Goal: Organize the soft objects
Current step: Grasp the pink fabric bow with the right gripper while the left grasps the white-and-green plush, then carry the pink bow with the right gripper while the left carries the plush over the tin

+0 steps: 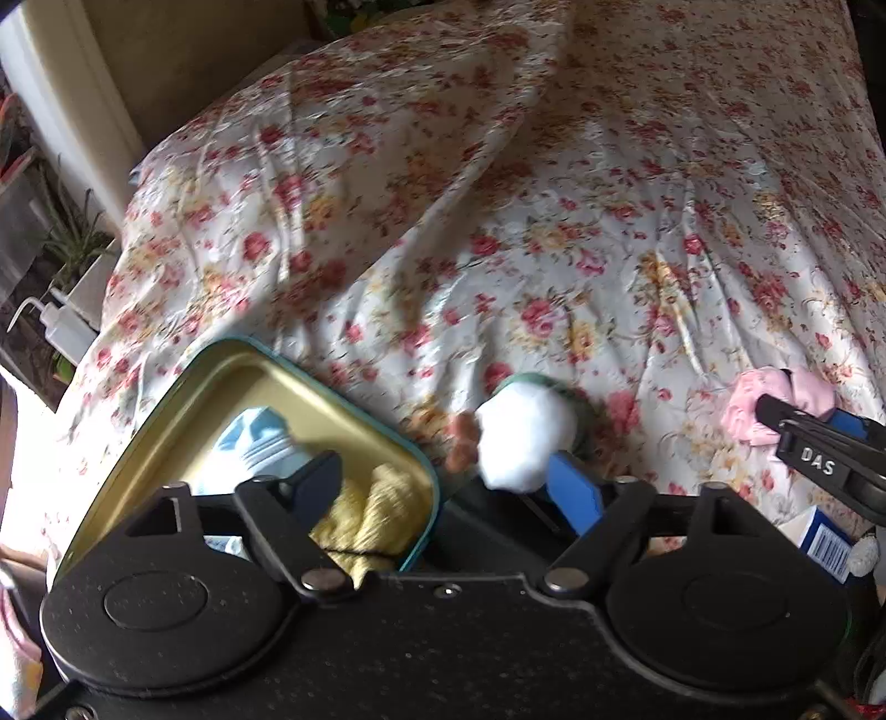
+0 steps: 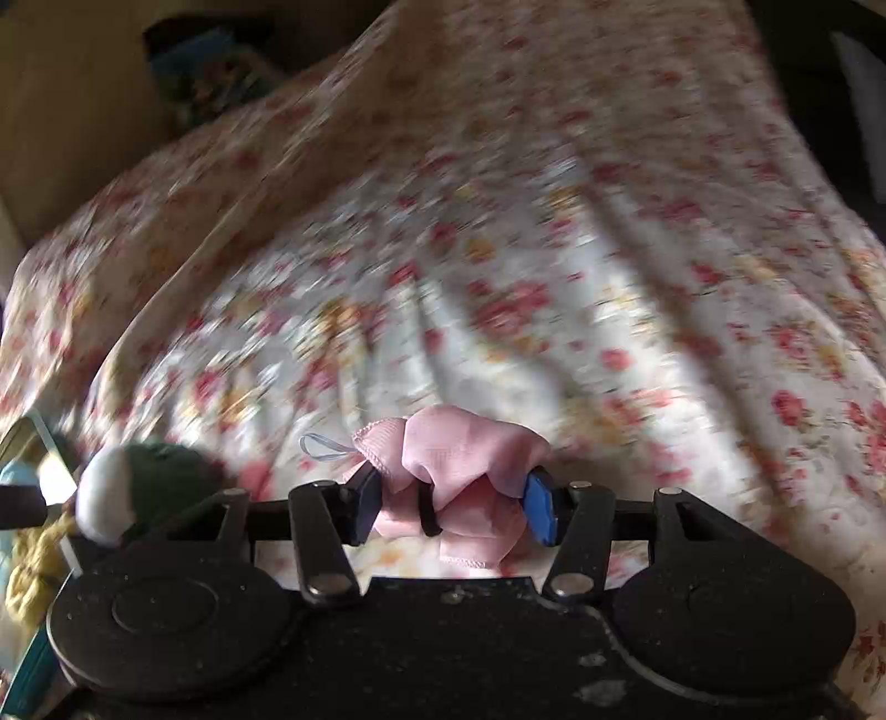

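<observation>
The right gripper [image 2: 451,498] pinches the pink scrunchie [image 2: 459,448]; the left gripper [image 1: 443,487] gapes empty over the tin [image 1: 166,410].

Floral bedspread [image 1: 554,221], white w/ red, pink & yellow roses, wrinkled, covers nearly all of both views. Beyond its far left edge: potted plant [image 1: 77,243] in white planter, white squeeze bottle [image 1: 66,327] w/ bent spout just below it. Beige wall or panel [image 1: 194,50] behind the bed. Blue-white barcoded box [image 1: 825,540] at lower right, partly hidden
</observation>
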`<state>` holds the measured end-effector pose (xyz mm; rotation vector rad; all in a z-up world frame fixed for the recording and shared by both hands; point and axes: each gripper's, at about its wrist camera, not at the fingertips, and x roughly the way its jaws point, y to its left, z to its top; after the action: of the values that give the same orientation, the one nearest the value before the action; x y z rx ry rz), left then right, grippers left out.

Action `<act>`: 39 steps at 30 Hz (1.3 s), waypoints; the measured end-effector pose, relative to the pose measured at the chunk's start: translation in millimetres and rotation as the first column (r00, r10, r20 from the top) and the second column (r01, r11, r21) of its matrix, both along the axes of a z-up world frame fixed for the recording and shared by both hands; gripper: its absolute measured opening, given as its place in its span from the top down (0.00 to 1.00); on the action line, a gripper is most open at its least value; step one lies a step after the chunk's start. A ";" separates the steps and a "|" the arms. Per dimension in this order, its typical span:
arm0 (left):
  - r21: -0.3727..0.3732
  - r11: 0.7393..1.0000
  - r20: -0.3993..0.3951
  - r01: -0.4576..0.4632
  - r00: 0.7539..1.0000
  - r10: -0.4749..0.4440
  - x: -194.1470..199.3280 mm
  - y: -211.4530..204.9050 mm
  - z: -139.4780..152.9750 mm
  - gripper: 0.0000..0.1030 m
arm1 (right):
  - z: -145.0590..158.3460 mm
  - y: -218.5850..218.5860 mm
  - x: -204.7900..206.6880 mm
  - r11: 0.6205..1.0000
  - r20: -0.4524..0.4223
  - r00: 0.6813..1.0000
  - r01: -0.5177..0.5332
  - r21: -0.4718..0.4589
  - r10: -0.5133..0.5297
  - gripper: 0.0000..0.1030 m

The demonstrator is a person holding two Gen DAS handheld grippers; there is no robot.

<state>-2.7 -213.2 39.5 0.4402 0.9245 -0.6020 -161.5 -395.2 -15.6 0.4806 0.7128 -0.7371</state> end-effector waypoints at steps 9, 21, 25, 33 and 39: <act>0.034 0.999 0.002 0.022 1.000 -0.023 -1.5 -40.4 -24.2 0.21 | -10.2 -15.2 -27.3 0.998 0.194 0.980 0.034 0.056 -0.044 0.50; 0.066 0.997 -0.017 0.030 0.999 -0.029 0.1 -57.3 -54.8 0.48 | -9.0 2.8 -29.4 0.998 0.244 0.970 0.000 -0.060 0.015 0.50; 0.010 1.000 -0.002 0.003 1.000 -0.003 -4.0 -42.6 -42.0 0.49 | -11.2 1.2 -32.9 0.999 0.251 0.968 0.010 -0.044 0.001 0.50; -0.069 0.996 0.055 -0.053 0.997 0.057 -10.1 19.4 11.2 0.48 | -9.1 5.4 -27.5 0.997 0.215 0.977 0.009 -0.074 0.007 0.50; -0.108 0.981 0.078 -0.163 0.982 0.172 -1.0 95.9 39.8 0.48 | -5.3 5.4 -17.4 0.998 0.144 0.990 0.003 -0.066 0.007 0.50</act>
<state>-3.7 -117.3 79.3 0.2912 0.8347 -0.4698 -178.9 -389.8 -20.9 0.4677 0.5518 -0.7142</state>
